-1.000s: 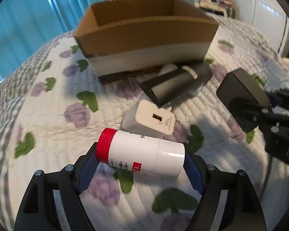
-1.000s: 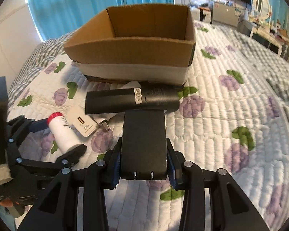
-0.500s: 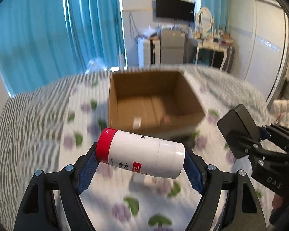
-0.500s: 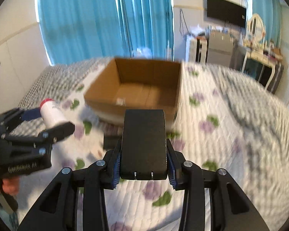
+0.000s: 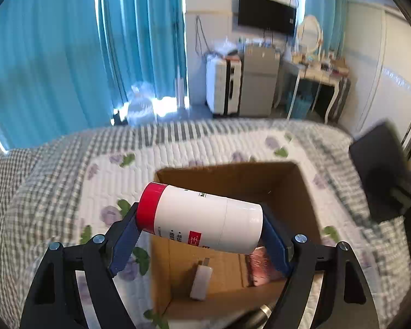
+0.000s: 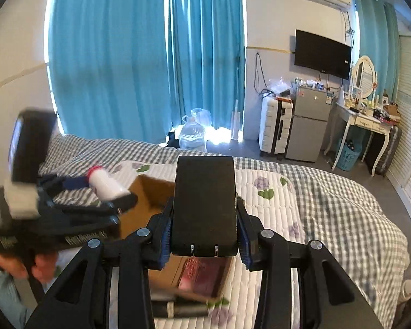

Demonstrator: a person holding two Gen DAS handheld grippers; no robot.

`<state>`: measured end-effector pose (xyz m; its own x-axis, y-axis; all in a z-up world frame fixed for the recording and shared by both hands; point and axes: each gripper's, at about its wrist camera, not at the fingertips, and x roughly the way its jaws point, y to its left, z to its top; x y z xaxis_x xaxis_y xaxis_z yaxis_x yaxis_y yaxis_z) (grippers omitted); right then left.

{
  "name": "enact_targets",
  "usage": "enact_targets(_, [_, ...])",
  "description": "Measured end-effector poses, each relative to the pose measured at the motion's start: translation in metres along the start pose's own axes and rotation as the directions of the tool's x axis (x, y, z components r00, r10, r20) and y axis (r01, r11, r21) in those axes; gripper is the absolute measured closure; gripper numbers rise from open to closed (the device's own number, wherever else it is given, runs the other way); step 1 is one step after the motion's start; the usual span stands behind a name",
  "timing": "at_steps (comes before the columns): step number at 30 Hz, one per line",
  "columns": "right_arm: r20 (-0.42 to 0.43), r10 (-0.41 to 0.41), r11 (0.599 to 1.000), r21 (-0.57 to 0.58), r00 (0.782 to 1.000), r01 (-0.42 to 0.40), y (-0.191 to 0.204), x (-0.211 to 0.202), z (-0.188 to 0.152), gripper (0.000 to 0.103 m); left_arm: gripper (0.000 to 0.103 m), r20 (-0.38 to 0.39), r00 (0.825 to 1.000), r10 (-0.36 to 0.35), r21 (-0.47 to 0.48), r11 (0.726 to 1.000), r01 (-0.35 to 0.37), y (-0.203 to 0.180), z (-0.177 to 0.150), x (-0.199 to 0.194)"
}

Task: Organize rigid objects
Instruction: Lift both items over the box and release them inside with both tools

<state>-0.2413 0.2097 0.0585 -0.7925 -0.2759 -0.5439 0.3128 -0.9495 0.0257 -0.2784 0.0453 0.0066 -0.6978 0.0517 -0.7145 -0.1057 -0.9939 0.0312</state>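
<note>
Left gripper (image 5: 202, 233) clamped on bottle (image 5: 201, 218) and right gripper (image 6: 204, 235) on black case (image 6: 205, 205), both poised above box (image 5: 304, 192) at lower centre for dropping in.

White bottle (image 5: 202, 219) with red cap (image 5: 148, 208); brown box (image 5: 233, 181); black case (image 6: 205, 205); blue pads (image 5: 123, 244); teal curtains (image 6: 139, 54); quilt (image 5: 68, 186) grey-checked, with purple flowers.
</note>
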Motion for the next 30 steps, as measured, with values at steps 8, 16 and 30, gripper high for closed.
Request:
enact_targets(8, [-0.069,0.004,1.0,0.013,0.998,-0.003,-0.019,0.077,-0.012,0.065,0.021,-0.101,0.995,0.026,0.035,0.999,-0.023,-0.016,-0.028,0.07])
enact_targets(16, [-0.108,0.026,0.999,0.04,0.994,-0.022,-0.031,0.095,-0.033,0.065,0.007,-0.073,0.997,0.003,0.049,0.999,0.001,-0.017,-0.026,0.065])
enact_targets(30, [-0.164,0.019,1.0,-0.001,0.986,-0.019,-0.008,0.119,-0.044,0.065,0.007,0.012,1.0,0.026,0.036,0.999,-0.026,0.014,-0.042,0.009])
